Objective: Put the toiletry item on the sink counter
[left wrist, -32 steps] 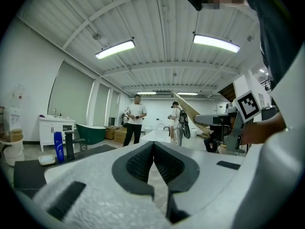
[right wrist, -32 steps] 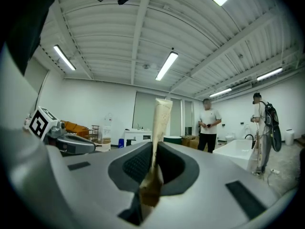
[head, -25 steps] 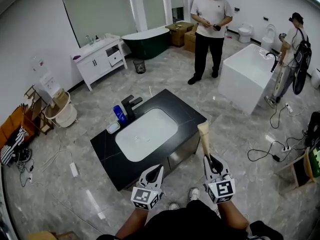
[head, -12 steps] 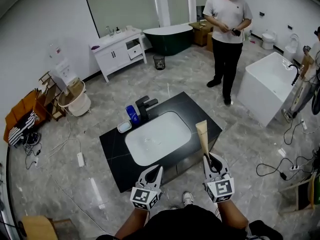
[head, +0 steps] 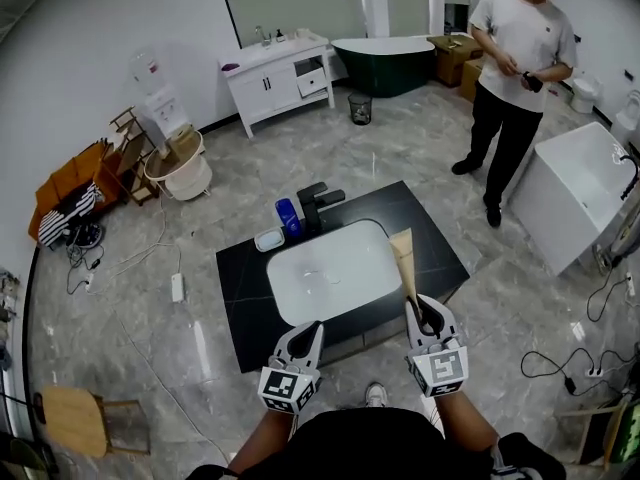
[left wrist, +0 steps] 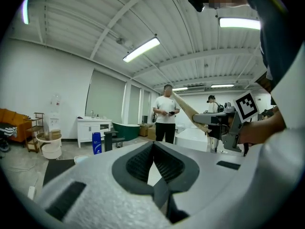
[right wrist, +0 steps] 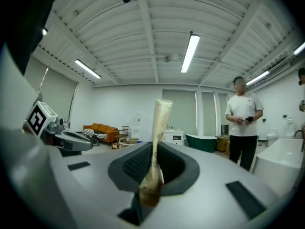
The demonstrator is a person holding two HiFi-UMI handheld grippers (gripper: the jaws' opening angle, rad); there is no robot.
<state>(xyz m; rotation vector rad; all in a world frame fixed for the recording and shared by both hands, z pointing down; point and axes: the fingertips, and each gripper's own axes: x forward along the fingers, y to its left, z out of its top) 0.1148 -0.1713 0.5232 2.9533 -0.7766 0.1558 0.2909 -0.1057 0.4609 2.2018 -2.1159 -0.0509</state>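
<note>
A black sink counter with a white basin stands on the floor just ahead of both grippers. My right gripper is shut on the lower end of a long beige tube, which points up and forward over the counter's right part. In the right gripper view the tube rises upright from between the pads. My left gripper hovers at the counter's near edge, shut with nothing in it. The left gripper view also shows the tube held in the right gripper.
A blue bottle, a black faucet and a small soap dish sit at the counter's far edge. A person stands beyond it at the right, beside a white bathtub. A white cabinet stands against the far wall. A wooden chair is at the lower left.
The head view has swung, so the counter now sits more central and the room has slid to the right. Both grippers keep their pose, and the tube stays gripped.
</note>
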